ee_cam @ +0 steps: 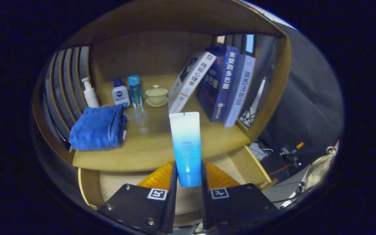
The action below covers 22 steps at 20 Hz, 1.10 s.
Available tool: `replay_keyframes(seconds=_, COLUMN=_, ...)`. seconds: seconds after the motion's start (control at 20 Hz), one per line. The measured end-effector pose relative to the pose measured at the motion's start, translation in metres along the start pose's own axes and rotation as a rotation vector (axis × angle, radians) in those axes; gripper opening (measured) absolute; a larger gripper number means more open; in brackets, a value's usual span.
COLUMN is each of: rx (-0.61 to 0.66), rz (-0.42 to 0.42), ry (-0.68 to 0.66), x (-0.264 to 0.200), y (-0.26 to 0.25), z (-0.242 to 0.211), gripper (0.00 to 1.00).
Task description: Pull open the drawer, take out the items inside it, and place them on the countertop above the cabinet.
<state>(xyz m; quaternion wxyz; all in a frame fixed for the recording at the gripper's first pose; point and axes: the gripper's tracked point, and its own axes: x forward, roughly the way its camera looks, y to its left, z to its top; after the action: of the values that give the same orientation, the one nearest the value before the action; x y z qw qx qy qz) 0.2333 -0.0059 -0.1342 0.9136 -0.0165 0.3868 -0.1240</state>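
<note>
- A wooden cabinet alcove (148, 52) with a warm tan back panel and a slatted left side (65, 78).
- Dark grey cloth wall (308, 98) on the right.
- Tangled cables (286, 153) on the floor below.

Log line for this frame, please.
stage: carrying item to countertop | gripper: shut on blue-and-white squeeze tube, upright | wooden countertop: folded blue towel beyond fingers

Rides on the gripper (189, 176), looking forward along its two fingers, slightly downward onto the countertop (155, 143). Close to the front edge just ahead of the jaws; shelf back wall (148, 55) well beyond them.
</note>
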Motion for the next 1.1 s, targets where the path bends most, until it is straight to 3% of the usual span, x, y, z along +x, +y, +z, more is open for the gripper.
replay_keyframes(seconds=0.5, rx=0.031, rz=0.146, ry=0.070, x=0.075, y=0.022, z=-0.009, gripper=0.34)
replay_keyframes(seconds=0.95, rx=0.083, rz=0.242, ry=0.021, x=0.096, y=0.035, z=0.008, gripper=0.34)
replay_keyframes(seconds=1.1, rx=0.074, rz=0.250, ry=0.007, x=0.096, y=0.034, z=0.010, gripper=0.42)
